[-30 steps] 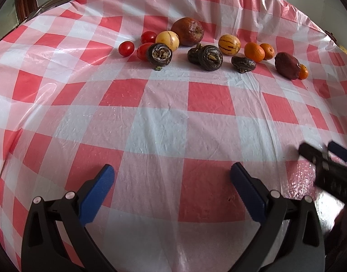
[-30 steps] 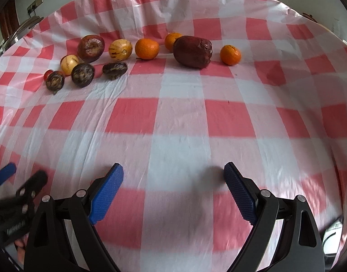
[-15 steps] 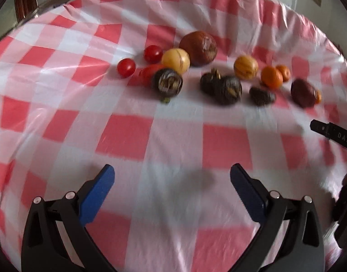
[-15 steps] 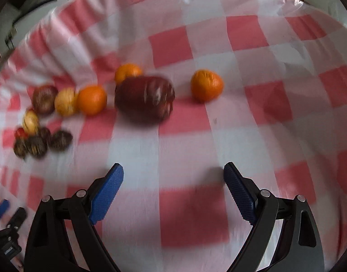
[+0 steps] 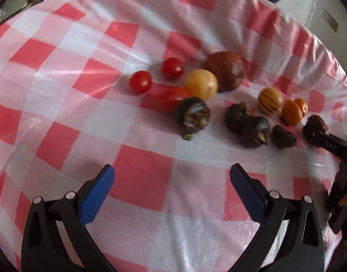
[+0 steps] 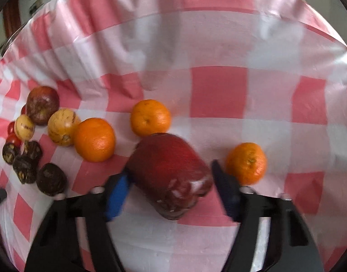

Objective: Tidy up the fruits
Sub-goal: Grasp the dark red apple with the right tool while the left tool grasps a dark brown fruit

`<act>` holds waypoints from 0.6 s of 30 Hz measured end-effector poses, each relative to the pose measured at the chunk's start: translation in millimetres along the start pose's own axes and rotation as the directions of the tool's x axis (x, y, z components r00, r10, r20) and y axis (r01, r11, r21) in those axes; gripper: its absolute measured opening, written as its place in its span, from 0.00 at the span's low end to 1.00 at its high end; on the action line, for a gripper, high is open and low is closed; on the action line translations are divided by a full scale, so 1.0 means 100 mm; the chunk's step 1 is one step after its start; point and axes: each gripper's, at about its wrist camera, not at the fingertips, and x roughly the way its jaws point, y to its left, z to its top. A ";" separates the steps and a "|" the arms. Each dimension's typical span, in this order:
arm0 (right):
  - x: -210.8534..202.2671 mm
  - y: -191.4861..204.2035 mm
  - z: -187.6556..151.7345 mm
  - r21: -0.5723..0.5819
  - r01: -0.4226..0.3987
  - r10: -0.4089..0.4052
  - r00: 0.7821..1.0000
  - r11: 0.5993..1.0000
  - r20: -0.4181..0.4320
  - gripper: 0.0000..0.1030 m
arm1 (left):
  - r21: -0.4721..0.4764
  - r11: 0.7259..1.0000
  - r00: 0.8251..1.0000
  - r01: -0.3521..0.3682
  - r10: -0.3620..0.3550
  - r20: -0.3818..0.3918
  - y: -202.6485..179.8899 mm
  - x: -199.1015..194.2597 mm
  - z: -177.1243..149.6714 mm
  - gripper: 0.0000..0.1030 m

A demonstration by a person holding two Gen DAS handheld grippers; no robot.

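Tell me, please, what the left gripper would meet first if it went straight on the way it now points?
Most likely the bare checked tablecloth just ahead of the open left gripper. Beyond that, the dark round fruit lies nearest that line, though depth is hard to judge.

The right gripper (image 6: pixel 171 192) has just been closing its jaws around a large dark red fruit (image 6: pixel 171 172) that lies between its blue pads on the red-and-white checked tablecloth (image 6: pixel 218 95); whether the pads press on it cannot be told through the blur. One orange (image 6: pixel 246 163) sits just right of the right-hand pad, another (image 6: pixel 150 117) just behind the red fruit, and a third (image 6: pixel 94 139) to its left. Further left lie yellowish and dark brown fruits.
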 end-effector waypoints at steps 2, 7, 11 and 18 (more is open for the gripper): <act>-0.03 0.03 -0.02 -0.010 0.015 -0.015 1.000 1.000 0.018 0.59 | -0.001 1.000 1.000 0.005 -0.005 0.003 0.02 0.02 0.04 0.96; -0.20 0.06 -0.12 0.057 0.016 -0.020 0.997 0.998 0.072 0.59 | 0.004 1.000 1.000 -0.018 0.018 0.008 -0.12 0.19 0.24 0.94; -0.26 -0.10 -0.16 0.125 -0.007 -0.004 0.996 0.992 0.086 0.59 | -0.013 1.000 1.000 -0.024 0.024 0.003 -0.17 0.36 0.40 0.71; -0.44 -0.20 -0.19 0.168 -0.041 0.021 0.992 0.985 0.121 0.59 | 0.020 0.999 0.998 -0.048 0.047 0.045 -0.20 0.15 0.27 0.38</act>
